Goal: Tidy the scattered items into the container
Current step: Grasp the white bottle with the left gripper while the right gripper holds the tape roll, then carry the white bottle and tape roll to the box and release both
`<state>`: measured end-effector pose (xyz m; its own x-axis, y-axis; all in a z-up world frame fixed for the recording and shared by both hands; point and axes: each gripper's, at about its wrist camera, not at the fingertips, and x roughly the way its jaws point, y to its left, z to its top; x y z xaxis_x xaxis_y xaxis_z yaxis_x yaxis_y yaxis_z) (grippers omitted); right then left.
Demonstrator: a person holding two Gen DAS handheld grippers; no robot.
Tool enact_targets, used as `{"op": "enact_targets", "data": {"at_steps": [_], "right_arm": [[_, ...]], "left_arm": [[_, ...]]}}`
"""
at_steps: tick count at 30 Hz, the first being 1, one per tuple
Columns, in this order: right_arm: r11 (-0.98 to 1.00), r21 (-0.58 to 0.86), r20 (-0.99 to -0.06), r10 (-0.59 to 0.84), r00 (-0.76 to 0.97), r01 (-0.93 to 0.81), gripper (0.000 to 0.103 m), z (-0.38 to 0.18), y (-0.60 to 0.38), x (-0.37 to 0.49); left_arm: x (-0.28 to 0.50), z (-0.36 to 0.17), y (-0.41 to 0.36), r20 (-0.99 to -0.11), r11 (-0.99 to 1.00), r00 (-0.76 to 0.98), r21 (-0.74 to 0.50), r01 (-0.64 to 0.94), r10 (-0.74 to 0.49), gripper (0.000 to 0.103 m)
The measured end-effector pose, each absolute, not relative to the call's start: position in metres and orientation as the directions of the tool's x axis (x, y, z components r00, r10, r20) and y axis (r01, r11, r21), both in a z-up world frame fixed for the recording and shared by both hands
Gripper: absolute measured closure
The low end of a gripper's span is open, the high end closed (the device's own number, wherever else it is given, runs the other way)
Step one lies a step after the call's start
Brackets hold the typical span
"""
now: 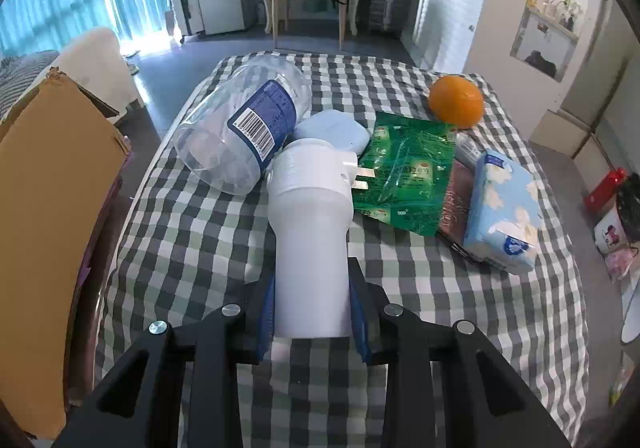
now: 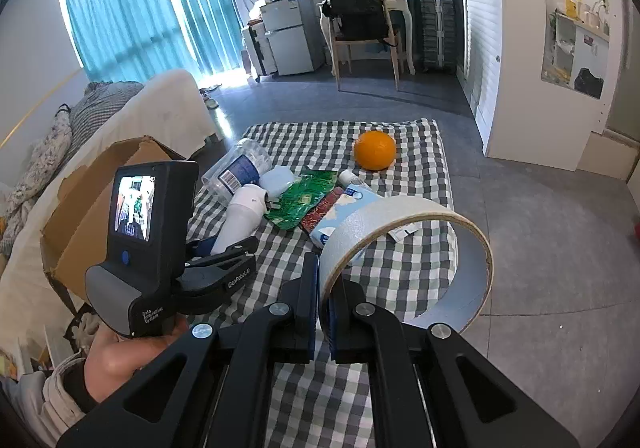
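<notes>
The left gripper (image 1: pixel 312 312) clamps the white plug-in device (image 1: pixel 310 232) on the checked cloth (image 1: pixel 200 232); the right gripper (image 2: pixel 324 312) pinches a tape roll (image 2: pixel 412 248). Lift straight (avoid the bottle (image 1: pixel 240 132)), then carry to the cardboard box (image 1: pixel 52 184).

Cardboard box (image 1: pixel 60 184) cut off at left edge.

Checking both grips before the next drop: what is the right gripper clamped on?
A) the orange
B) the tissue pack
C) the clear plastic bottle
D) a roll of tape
D: in the right wrist view the right gripper pinches the wall of the roll of tape, while the orange lies on the checked cloth.
</notes>
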<state>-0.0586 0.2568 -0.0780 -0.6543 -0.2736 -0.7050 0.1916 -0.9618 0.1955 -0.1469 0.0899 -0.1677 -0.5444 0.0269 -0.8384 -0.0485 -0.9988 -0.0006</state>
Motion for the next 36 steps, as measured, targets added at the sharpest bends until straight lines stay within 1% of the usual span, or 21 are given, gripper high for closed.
{"op": "enact_targets", "data": {"at_steps": [8,15,22,27,31,36], "right_arm": [[-0.960,0.193,-0.694,-0.280,-0.664,0.203,0.099,-0.070,0.251,-0.051],[-0.955,0.195,-0.668,-0.295,-0.683,0.222,0.099,-0.064,0.238,-0.040],[-0.938,0.188,-0.627,-0.343,-0.699,0.292,0.099,-0.042,0.203,-0.026],[-0.918,0.173,-0.599,-0.386,-0.701,0.358,0.099,-0.022,0.162,-0.019],[-0.898,0.182,-0.565,-0.429,-0.705,0.400,0.099,-0.005,0.130,-0.016],[-0.874,0.167,-0.541,-0.469,-0.698,0.457,0.099,0.012,0.084,-0.019]], "left_arm": [[-0.126,-0.142,0.084,-0.802,-0.997,-0.597,0.027,-0.069,0.019,0.071],[-0.096,-0.090,0.059,-0.738,-0.998,-0.674,0.033,-0.048,0.008,0.071],[-0.057,-0.038,-0.005,-0.670,-0.999,-0.741,0.015,0.038,-0.038,0.071],[-0.040,-0.010,-0.055,-0.618,-0.991,-0.777,0.021,0.134,-0.118,0.071],[-0.030,0.002,-0.101,-0.604,-0.979,-0.779,0.015,0.203,-0.170,0.071],[-0.026,0.003,-0.152,-0.608,-0.963,-0.762,0.018,0.268,-0.223,0.071]]}}
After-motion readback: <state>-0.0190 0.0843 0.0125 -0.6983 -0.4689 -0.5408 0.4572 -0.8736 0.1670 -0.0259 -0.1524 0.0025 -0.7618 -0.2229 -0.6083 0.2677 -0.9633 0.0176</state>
